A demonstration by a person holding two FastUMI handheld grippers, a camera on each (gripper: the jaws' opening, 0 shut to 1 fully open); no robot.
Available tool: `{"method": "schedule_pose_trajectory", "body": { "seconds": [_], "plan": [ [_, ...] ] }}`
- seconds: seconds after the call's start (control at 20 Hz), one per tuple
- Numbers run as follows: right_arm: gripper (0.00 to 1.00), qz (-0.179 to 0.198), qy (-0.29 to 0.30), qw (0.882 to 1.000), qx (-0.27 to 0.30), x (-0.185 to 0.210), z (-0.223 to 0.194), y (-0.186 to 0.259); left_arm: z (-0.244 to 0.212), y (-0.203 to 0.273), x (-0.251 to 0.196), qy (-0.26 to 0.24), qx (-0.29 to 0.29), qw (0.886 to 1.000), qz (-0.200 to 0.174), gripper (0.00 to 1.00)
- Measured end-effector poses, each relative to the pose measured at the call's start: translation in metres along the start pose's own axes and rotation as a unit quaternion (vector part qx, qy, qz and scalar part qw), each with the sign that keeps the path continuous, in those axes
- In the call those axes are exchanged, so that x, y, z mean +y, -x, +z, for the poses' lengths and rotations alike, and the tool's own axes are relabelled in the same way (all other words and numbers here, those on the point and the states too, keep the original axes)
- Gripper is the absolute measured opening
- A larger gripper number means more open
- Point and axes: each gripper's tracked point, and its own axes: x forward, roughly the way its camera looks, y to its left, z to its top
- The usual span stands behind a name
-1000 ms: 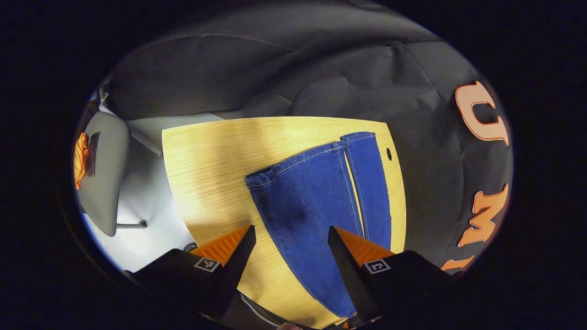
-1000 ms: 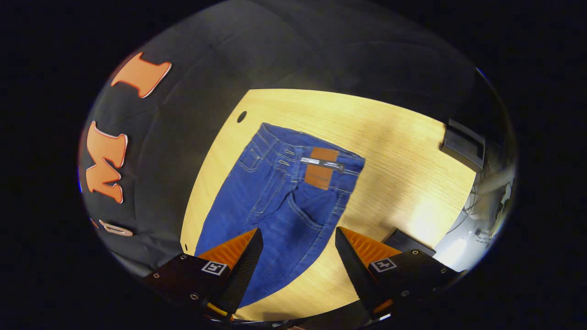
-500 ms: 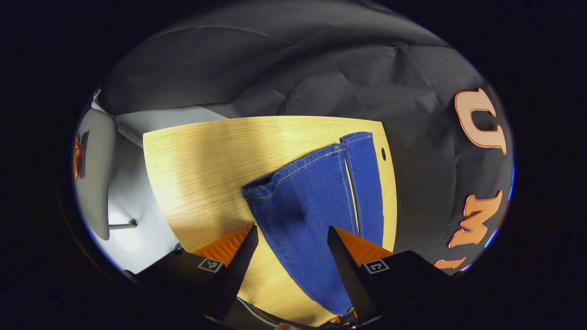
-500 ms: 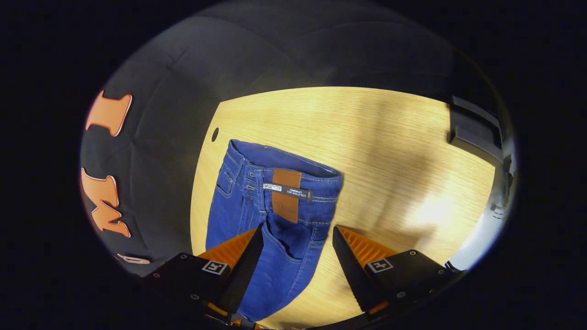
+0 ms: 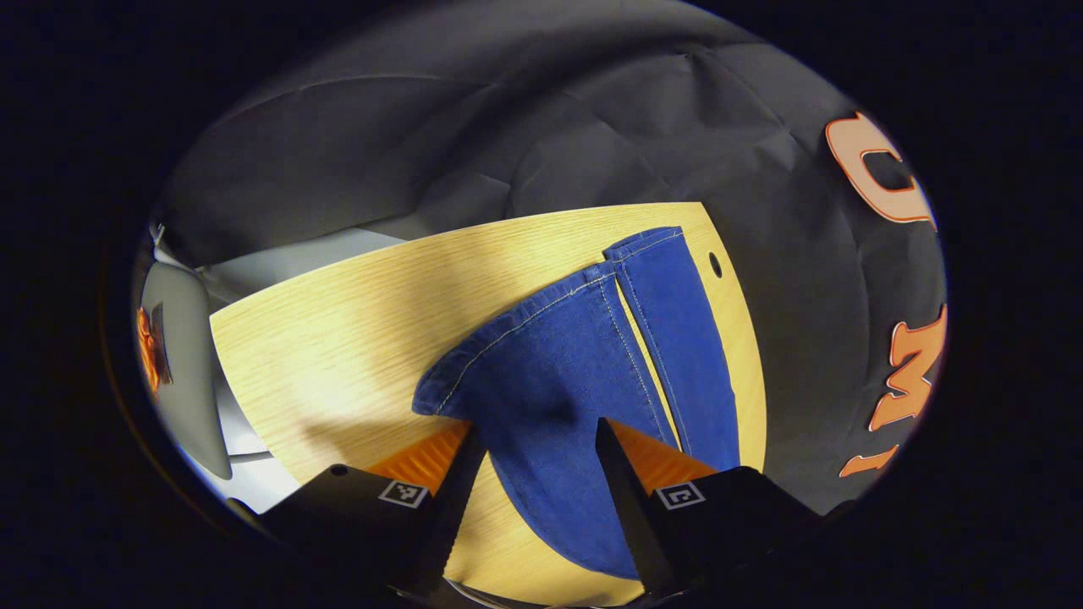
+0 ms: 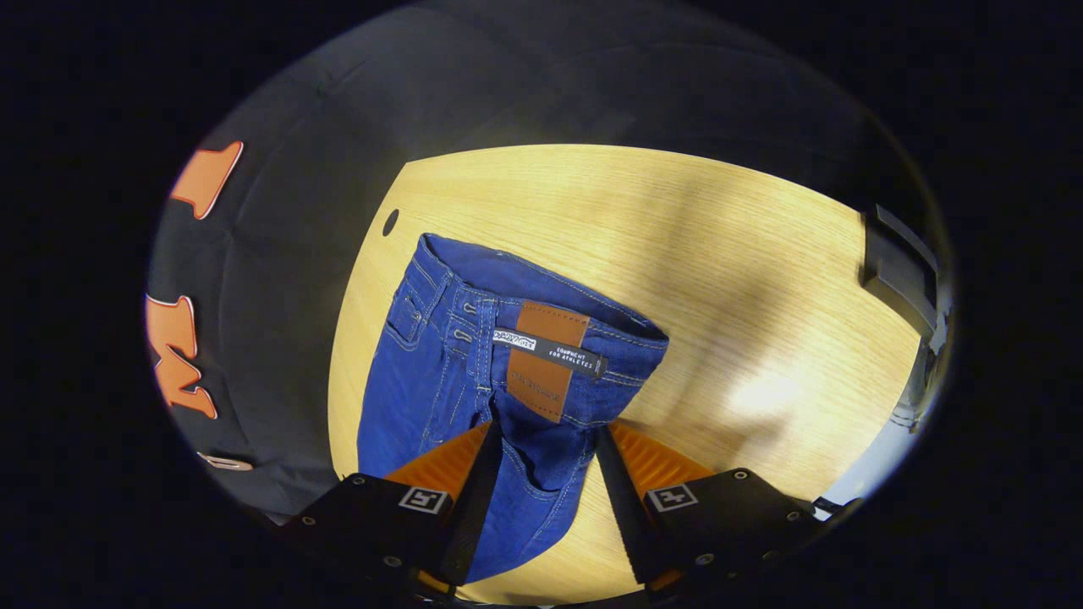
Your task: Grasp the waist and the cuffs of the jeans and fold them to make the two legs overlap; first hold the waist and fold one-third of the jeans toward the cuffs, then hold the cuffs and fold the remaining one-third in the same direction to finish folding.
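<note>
Left tool (image 5: pixel 535 452) of mine has come down over the cuff end of the jeans (image 5: pixel 584 372) within the last second; its fingers are narrower apart than they were but have not closed, and the near leg's denim runs between them and on ahead of the tool, with the near cuff corner (image 5: pixel 431 404) just ahead of its left finger. Right tool (image 6: pixel 541 461) has likewise advanced on the waist (image 6: pixel 541 326): the waistband and its brown patch (image 6: pixel 546 359), formerly well ahead, now sit just ahead of the fingertips, and the seat denim lies in the gap. Those fingers have also drawn in, but I cannot confirm that either pair presses the cloth, so I record both tools as part open and not yet gripping. The jeans lie on the tabletop (image 6: pixel 719 279), legs side by side, not overlapped. My judgement: both grasps are imminent, and the first lengthwise fold is not yet begun.
</note>
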Motion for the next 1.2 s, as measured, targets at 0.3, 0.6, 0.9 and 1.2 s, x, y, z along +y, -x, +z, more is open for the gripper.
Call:
{"method": "schedule_pose_trajectory", "body": {
  "seconds": [0.3,0.6,0.9,1.2],
  "plan": [
    [0.45,-0.053,0.013,0.998,0.011,-0.009,0.000,-0.009,0.006,-0.001,0.007,-0.037,-0.006,0.998,0.048,0.77],
    [0.18,-0.023,-0.053,0.998,0.020,-0.003,-0.007,-0.013,0.003,0.005,0.012,0.004,-0.012,0.999,0.034,0.05],
    [0.06,0.001,-0.079,0.996,0.031,0.006,-0.008,-0.004,0.007,0.026,0.008,-0.013,-0.049,0.998,0.022,0.01],
    [0.06,0.033,-0.098,0.994,0.035,0.019,0.004,0.018,0.021,0.065,-0.026,-0.005,-0.073,0.997,-0.001,0.01]
  ]
}}
